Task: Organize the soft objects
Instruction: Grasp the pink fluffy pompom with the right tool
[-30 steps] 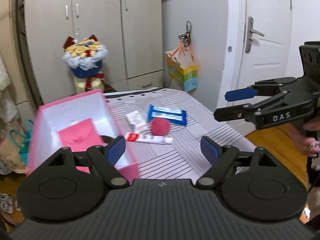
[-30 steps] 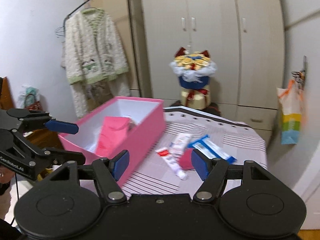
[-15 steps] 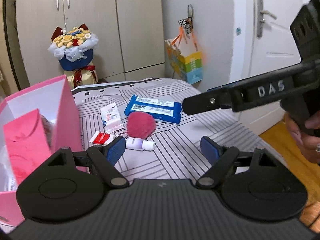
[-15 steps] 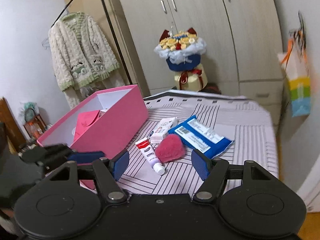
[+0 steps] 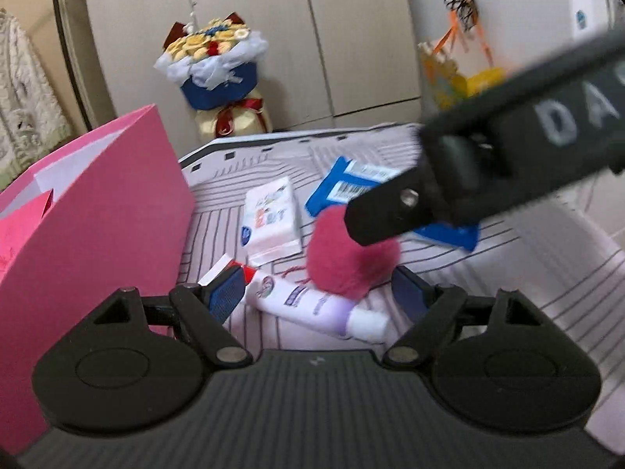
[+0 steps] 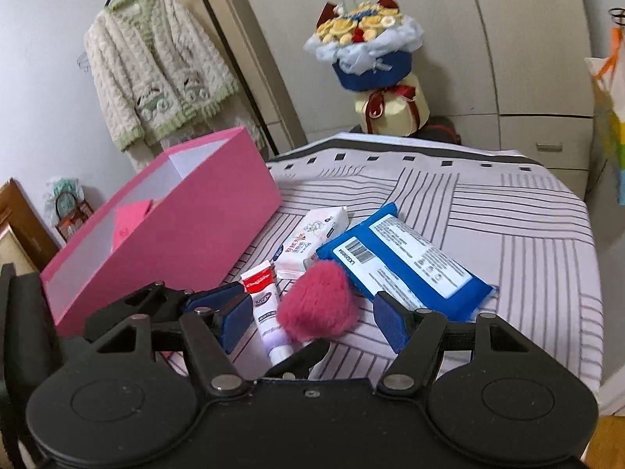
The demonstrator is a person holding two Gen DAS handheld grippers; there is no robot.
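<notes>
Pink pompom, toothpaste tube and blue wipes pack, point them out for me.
pink pompom (image 6: 318, 303), right wrist view, middle of the fluff
toothpaste tube (image 6: 267, 308), right wrist view, tube body
blue wipes pack (image 6: 406, 258), right wrist view, white label

Ahead of our right gripper (image 6: 312, 314), the striped bedsheet (image 6: 508, 211) carried a fluffy pink pompom (image 6: 318, 306), white toothpaste tube (image 6: 269, 312), blue wipes pack (image 6: 406, 264), white tissue packet (image 6: 312, 236), and, to the left, a pink cardboard box (image 6: 183, 226).

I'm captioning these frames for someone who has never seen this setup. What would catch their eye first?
The fluffy magenta pompom stands out, lying on the striped tablecloth between the open fingers of the right gripper. Left of it stands the big open pink box. A blue rectangular wipes pack lies just right of the pompom.
</notes>
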